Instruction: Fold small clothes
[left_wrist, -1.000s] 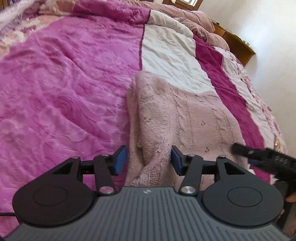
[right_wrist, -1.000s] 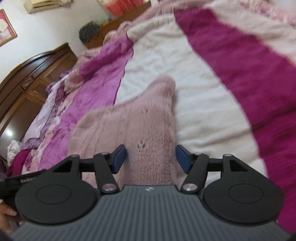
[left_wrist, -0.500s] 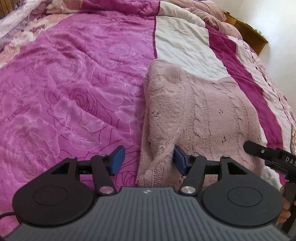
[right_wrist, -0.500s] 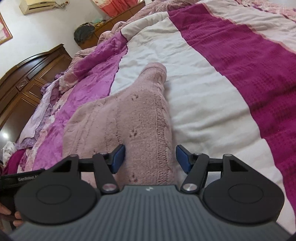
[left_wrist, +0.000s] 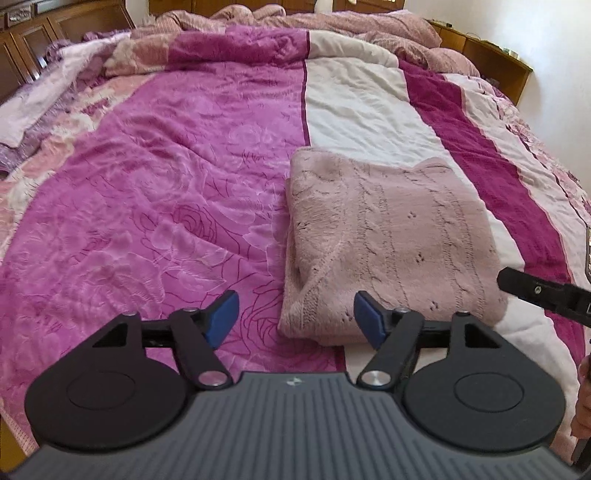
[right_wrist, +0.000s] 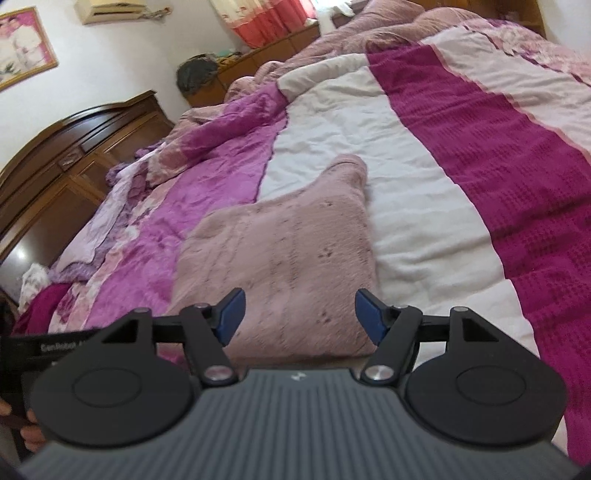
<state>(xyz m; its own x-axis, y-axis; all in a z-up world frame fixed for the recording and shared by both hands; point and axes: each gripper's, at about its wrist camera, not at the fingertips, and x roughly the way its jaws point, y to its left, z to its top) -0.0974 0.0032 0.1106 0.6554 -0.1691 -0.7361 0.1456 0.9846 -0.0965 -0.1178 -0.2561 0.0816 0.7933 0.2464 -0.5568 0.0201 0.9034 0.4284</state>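
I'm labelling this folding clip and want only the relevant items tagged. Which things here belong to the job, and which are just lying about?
Part of the job:
- pink sweater, folded on the bed
- left gripper, opening, nothing between its fingers
- right gripper, opening, also empty

Just lying about:
- bedspread
- wardrobe
- picture
- air conditioner
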